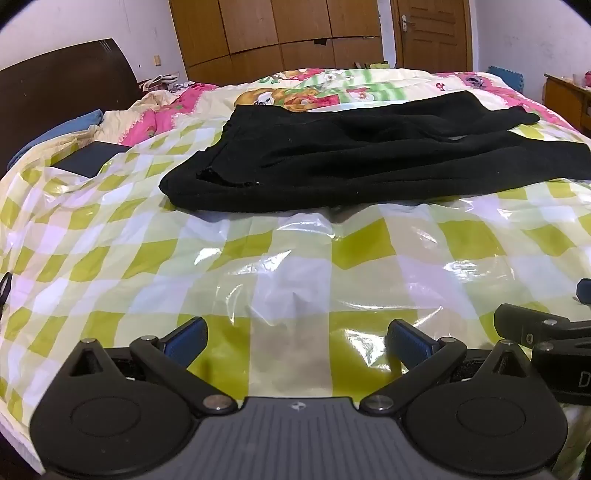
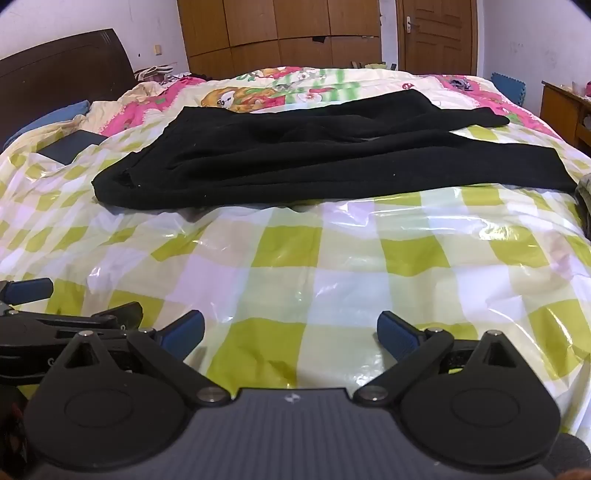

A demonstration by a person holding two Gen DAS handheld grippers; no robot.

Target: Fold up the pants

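Black pants [image 1: 351,155] [image 2: 295,162] lie spread across the bed, waistband to the left, both legs running to the right. They rest on a shiny green-and-white checked plastic sheet [image 1: 258,266] [image 2: 332,266]. My left gripper [image 1: 297,338] hangs open over the sheet, well short of the pants, nothing between its blue pads. My right gripper [image 2: 290,334] is open too, beside the left one and equally far from the pants. Each wrist view catches part of the other gripper at its edge.
A dark flat box [image 1: 86,162] lies on the bed at the left near a dark headboard [image 1: 55,88]. A patterned quilt [image 1: 314,88] covers the far bed. Wooden wardrobes [image 1: 280,33] and a door stand behind; a wooden cabinet [image 2: 565,110] is at the right.
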